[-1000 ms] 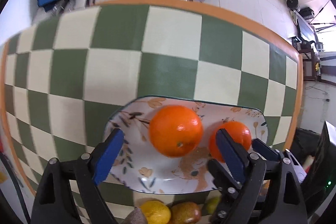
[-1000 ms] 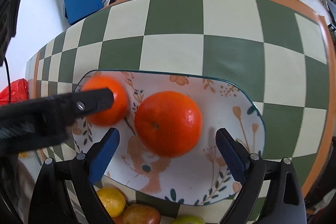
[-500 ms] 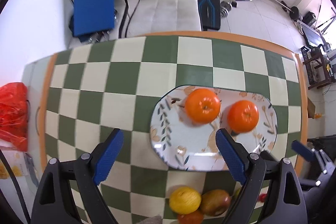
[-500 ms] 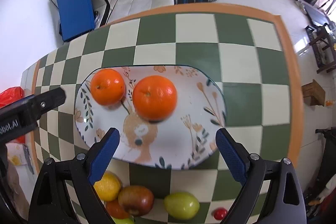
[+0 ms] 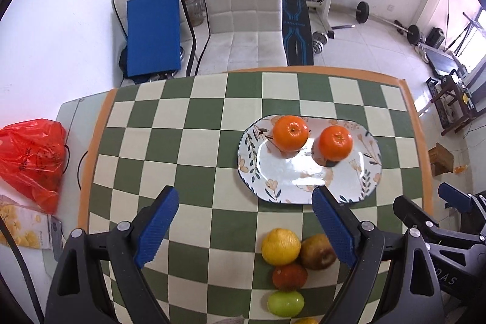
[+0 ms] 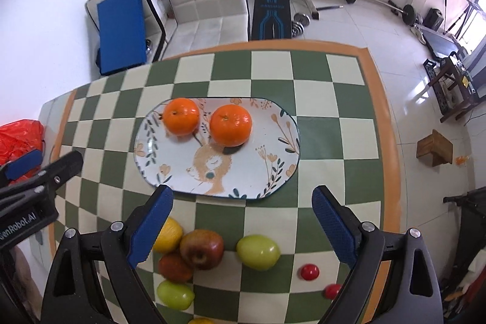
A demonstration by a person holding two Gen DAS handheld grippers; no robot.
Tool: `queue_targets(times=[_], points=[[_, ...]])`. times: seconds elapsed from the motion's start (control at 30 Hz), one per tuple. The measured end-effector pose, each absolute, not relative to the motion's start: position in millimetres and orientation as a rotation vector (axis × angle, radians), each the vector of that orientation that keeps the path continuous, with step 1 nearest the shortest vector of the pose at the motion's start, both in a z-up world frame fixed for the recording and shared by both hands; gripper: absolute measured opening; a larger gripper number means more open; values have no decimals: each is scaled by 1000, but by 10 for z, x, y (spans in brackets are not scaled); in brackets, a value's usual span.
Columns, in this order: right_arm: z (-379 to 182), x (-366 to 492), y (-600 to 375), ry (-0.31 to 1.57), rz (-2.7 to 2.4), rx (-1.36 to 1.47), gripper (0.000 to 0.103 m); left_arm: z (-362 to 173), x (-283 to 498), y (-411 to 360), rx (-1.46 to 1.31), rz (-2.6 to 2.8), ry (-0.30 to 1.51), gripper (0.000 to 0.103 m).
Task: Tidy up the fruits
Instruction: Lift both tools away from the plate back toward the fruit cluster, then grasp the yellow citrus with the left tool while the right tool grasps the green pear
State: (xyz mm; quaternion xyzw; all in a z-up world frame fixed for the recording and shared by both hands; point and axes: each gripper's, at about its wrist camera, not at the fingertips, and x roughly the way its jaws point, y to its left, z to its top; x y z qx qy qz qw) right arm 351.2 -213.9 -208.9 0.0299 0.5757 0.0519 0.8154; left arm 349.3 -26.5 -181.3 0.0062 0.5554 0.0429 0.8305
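Two oranges (image 5: 290, 132) (image 5: 335, 142) lie side by side on the oval floral plate (image 5: 303, 187); in the right wrist view they are the oranges (image 6: 181, 116) (image 6: 231, 125) on the same plate (image 6: 267, 172). Loose fruit lies on the checked table in front of the plate: a yellow lemon (image 5: 281, 246), a brown-red apple (image 6: 202, 249), a green fruit (image 6: 258, 251), a second green fruit (image 6: 175, 294) and small red fruits (image 6: 309, 271). My left gripper (image 5: 244, 228) and right gripper (image 6: 241, 225) are both open and empty, high above the table.
A red plastic bag (image 5: 30, 160) and a yellow box (image 5: 21, 226) lie off the table's left edge. A white chair (image 5: 243, 20) and a blue-padded chair (image 5: 152, 32) stand behind the table. A wooden block (image 6: 434, 148) is on the floor at right.
Both grippers have risen and pulled back from just above the plate. The oranges stay on the plate and the loose fruit near the front has come into view.
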Motion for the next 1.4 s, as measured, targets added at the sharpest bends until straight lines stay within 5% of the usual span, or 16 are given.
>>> queue_targets(times=[0.53,0.63,1.0,1.33,1.4], points=[[-1366,2826,-2202,1113,127,112,95,-1511,2987,-304,-6,75,1122,90],[-1448,2842,-2272,1129,122,143,95,-1664,3029,-303,13,88,1161,103],[-2825,3161,-2668,1430,55,310,95,-2734,3322,-256,-35,102,1466,103],[-3734,3138,-2784,1597,23,465,78,-3675,3495,-317,-228,31,1735,103],[-3820,3143,-2774,1614,20,480,78,-3764,3503,-329,-251,17,1738,89]])
